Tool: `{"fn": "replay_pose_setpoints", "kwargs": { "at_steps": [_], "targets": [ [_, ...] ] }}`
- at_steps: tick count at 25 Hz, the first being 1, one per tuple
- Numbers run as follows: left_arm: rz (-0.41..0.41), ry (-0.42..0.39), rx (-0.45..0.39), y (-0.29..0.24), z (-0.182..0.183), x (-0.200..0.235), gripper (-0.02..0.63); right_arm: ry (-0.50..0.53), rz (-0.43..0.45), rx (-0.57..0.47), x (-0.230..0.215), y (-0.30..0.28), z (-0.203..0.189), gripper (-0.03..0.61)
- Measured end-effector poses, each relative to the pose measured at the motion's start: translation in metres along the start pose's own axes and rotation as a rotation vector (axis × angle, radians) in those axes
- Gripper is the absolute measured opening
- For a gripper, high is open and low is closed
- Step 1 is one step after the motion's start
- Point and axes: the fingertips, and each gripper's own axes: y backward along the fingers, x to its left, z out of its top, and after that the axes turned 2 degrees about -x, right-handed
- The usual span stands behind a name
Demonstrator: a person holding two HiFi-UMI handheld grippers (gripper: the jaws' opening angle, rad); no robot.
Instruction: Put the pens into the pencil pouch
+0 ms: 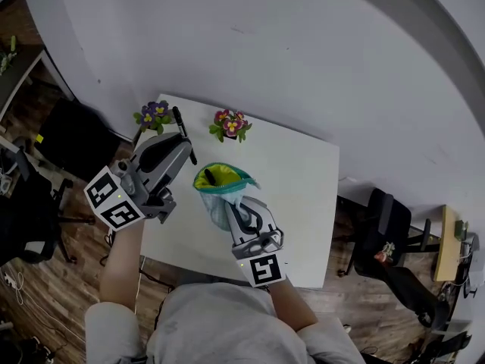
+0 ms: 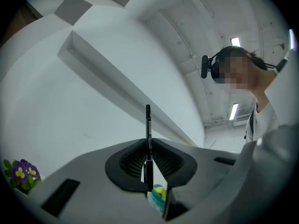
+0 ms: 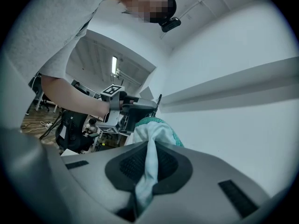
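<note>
While the right claw [image 1: 232, 206] is pressed together on a fold of the pale blue cloth of the pencil pouch [image 1: 220, 186], the pouch stands over the white tabletop [image 1: 299, 180] with its mouth open toward the head camera, so the teal rim and the yellow-green lining can be seen. Something small and dark shows inside the lining, but I cannot tell what it is. In the right gripper view the cloth runs down between both pads, which pinch it tightly, and the rounded body of the pouch rises just past the claw tips. The left claw [image 1: 184, 139] is beside the pouch, to its left, and it pinches a thin black pen [image 2: 148, 139] at about the middle; the pen crosses the pads and sticks out on both sides. At the far edge of the tabletop stand a small pot of purple flowers [image 1: 154, 116] and a pot of pink flowers [image 1: 231, 123], both apart from the pouch.
</note>
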Motion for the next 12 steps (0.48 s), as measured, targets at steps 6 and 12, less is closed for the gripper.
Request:
{"fn": "replay_pose_setpoints", "kwargs": {
  "at_steps": [6, 12],
  "targets": [
    [-0.061, -0.034, 0.031, -0.014, -0.009, -0.036, 0.058, 0.038, 0.043, 0.040, 0.007, 0.004, -0.006, 0.034],
    [-0.076, -0.027, 0.061, -0.020, -0.023, -0.054, 0.058, 0.044, 0.041, 0.032, 0.006, 0.010, -0.003, 0.034]
  ]
}}
